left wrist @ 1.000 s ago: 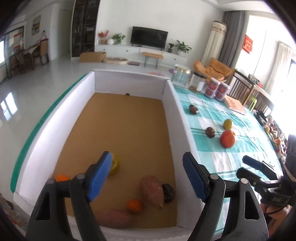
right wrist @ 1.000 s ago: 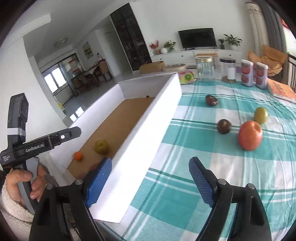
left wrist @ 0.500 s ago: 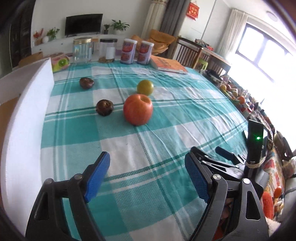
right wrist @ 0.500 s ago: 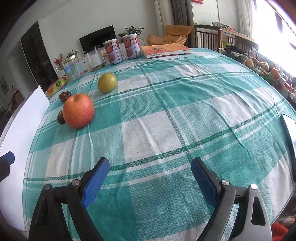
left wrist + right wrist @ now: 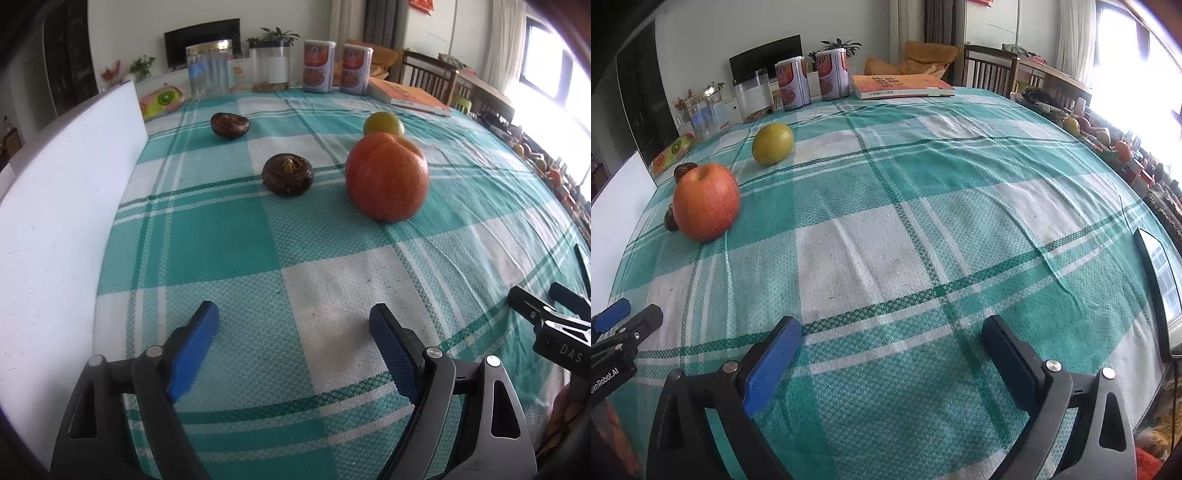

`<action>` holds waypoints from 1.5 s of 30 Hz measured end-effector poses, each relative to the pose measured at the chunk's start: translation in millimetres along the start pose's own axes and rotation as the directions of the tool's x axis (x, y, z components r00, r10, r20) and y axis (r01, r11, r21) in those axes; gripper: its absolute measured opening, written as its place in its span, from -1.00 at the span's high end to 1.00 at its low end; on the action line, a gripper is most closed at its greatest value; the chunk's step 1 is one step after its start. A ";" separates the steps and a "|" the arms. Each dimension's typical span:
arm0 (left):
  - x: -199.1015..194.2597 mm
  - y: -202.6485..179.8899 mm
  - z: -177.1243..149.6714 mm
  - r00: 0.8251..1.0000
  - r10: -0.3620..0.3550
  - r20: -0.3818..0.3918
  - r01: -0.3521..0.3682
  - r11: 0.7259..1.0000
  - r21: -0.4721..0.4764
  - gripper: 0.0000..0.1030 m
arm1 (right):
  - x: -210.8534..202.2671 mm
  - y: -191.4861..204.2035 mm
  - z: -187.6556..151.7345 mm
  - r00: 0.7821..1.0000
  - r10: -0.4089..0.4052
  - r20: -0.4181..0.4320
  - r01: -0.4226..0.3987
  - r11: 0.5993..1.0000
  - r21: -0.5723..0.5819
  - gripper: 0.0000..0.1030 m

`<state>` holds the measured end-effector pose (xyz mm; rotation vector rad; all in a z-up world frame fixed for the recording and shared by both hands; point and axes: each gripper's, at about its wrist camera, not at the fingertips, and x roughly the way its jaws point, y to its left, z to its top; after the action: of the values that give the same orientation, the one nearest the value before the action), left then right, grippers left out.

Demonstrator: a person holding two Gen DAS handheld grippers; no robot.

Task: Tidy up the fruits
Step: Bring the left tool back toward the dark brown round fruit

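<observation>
Both tongs now face the checked worktop (image 5: 221, 240) instead of the white box (image 5: 55, 221). A second ago the left tongs (image 5: 291, 350) hung over the box interior, where several fruits already lay; now the box shows only as a white wall along the left edge of the left view. The right tongs (image 5: 890, 354) have swung off the box wall to open cloth.

Jaws: both pairs have just been opening, the right widest. Nothing between either pair, pads clear of everything.

Four fruits left on the cloth:
- apple (image 5: 387, 176), nearest, ahead and slightly right of the left tongs
- dark fruit (image 5: 288, 174) just left of the apple, apart from it
- second dark fruit (image 5: 229, 125) further back, near the box wall
- yellow-green fruit (image 5: 382, 123) right behind the apple; touching or not, cannot tell

In the right view the apple (image 5: 706, 201) sits far left, well apart from the right tongs, with the yellow-green fruit (image 5: 772, 143) beyond.

Reading: the hands look turned back for another pick-up. Left tongs seem better placed for the apple or the nearer dark fruit. Apple is round and wide, so it needs open jaws and a centred grip, or it may roll on the cloth.
</observation>
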<state>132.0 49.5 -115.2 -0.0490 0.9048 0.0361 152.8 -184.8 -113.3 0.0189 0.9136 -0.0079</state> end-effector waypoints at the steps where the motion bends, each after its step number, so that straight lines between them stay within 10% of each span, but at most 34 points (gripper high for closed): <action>1: 1.1 -2.3 0.5 1.000 0.006 -0.005 -0.006 1.000 0.009 -0.74 | 0.6 0.9 0.2 1.000 -0.002 -0.003 0.002 1.000 -0.005 -0.94; 45: 5.7 -3.8 2.7 1.000 0.019 -0.016 -0.019 1.000 0.024 -0.86 | 2.3 3.1 1.1 1.000 -0.005 -0.012 0.005 1.000 -0.018 -1.00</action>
<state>137.9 45.9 -117.8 -0.0185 0.9214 0.0427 155.1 -181.7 -114.4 0.0004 0.9258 -0.0043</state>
